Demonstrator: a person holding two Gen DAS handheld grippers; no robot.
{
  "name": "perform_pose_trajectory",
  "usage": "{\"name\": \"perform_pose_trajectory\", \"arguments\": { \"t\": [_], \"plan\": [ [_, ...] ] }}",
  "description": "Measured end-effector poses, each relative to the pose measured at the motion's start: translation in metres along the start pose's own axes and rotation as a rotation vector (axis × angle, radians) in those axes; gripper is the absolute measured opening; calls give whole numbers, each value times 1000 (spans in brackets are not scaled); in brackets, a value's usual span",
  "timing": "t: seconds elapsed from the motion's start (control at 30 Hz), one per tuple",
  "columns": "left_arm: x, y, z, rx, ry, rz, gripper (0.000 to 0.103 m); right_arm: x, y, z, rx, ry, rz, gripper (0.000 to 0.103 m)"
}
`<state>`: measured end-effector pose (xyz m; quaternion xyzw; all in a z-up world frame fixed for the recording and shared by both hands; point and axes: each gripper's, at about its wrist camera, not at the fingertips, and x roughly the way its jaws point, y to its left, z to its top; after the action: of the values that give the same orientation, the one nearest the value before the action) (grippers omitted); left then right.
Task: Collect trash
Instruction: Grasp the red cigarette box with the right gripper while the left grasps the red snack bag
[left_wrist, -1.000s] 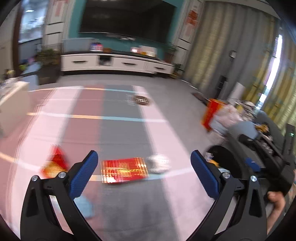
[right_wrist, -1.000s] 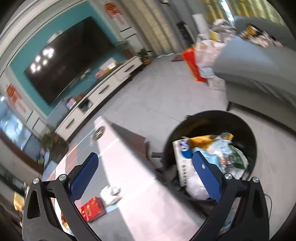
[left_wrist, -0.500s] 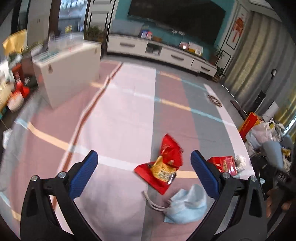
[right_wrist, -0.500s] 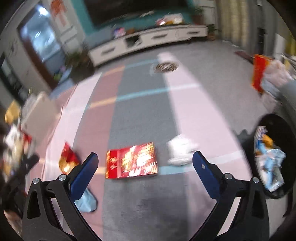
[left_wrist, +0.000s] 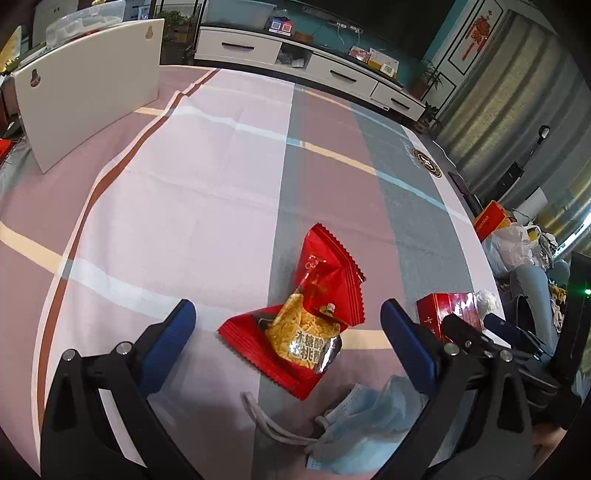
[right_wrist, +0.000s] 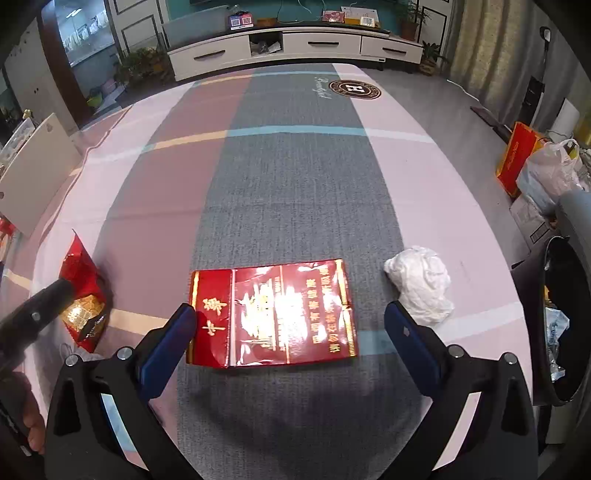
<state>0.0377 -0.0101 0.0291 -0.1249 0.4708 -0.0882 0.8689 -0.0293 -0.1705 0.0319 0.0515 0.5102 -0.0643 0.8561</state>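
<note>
— What's at twelve o'clock?
— A white TV cabinet (right_wrist: 295, 42) against a teal wall (left_wrist: 436, 40).
— And three o'clock?
— Striped curtains (left_wrist: 517, 110). The striped rug (right_wrist: 295, 177) covers the floor.

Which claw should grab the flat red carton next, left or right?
Right. The right claw is open with the red carton centred between its fingers, and the bin is on its side. The left claw is open over the snack wrapper.

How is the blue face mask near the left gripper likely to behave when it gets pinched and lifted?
The face mask lies crumpled on the rug, so it is probably soft and floppy and will likely sag. Its ear loops trail loose and may dangle or snag. It looks thin, so it is probably very light.
</note>
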Motion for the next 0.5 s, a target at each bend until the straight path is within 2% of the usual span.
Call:
{"name": "perform_pose_trajectory", "arguments": {
  "t": [0.1,0.3,0.5],
  "plan": [
    [2,-2,-1,-1,-4,9,100,0,5,-1,-21,-3,8,100],
    [8,-6,-3,16,-5,27,99,14,24,-6,-89,32,-35,100],
    [7,-1,-5,-14,-19,46,81,17,24,-9,-79,34,-14,99]
  ]
}}
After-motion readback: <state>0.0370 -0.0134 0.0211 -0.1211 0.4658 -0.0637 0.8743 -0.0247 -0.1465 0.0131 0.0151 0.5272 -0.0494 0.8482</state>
